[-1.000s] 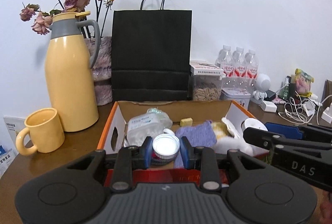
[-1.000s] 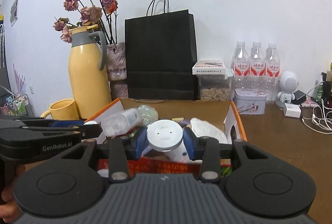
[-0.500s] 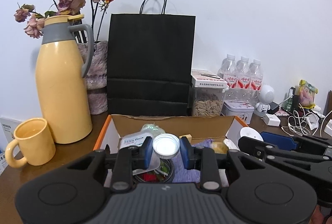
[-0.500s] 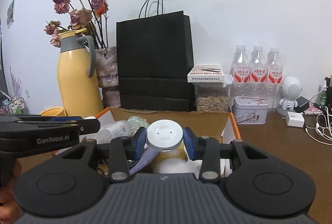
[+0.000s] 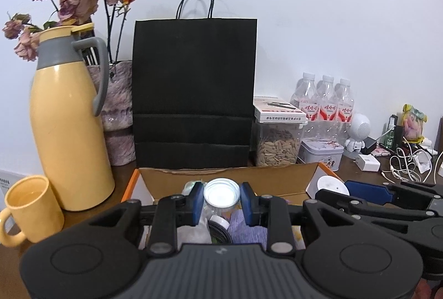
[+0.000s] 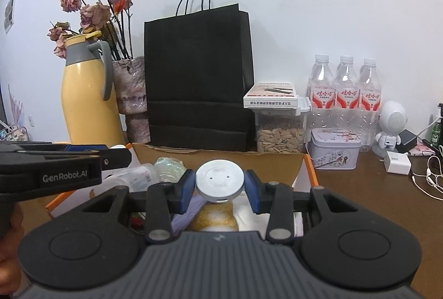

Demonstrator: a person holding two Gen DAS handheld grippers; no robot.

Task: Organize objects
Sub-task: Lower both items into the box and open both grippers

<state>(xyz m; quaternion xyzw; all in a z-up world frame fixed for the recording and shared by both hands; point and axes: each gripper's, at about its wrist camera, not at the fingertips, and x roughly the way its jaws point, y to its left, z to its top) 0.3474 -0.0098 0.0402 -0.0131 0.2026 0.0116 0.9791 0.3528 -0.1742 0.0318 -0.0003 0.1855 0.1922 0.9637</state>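
Observation:
An open cardboard box with orange edges (image 5: 227, 174) (image 6: 221, 157) sits on the brown table in front of a black paper bag. My left gripper (image 5: 221, 198) is shut on a small clear jar with a white lid (image 5: 221, 192), held above the box. My right gripper (image 6: 220, 184) is shut on a round white disc-shaped device (image 6: 220, 182), also above the box. Inside the box lie a plastic bottle (image 6: 141, 177), a purple cloth (image 5: 246, 227), a yellowish soft thing (image 6: 216, 218) and other small items, mostly hidden by the grippers.
A black paper bag (image 5: 193, 94), yellow thermos jug (image 5: 69, 127), yellow mug (image 5: 30, 207) and a vase of dried roses (image 5: 116, 110) stand behind and left. To the right are a seed container (image 6: 279, 135), three water bottles (image 6: 344, 94), a tin (image 6: 335, 148), chargers and cables (image 5: 404, 166).
Both grippers moved forward toward the bag with their loads; the bag, jug and bottles look larger and the box contents have slipped lower in both views.

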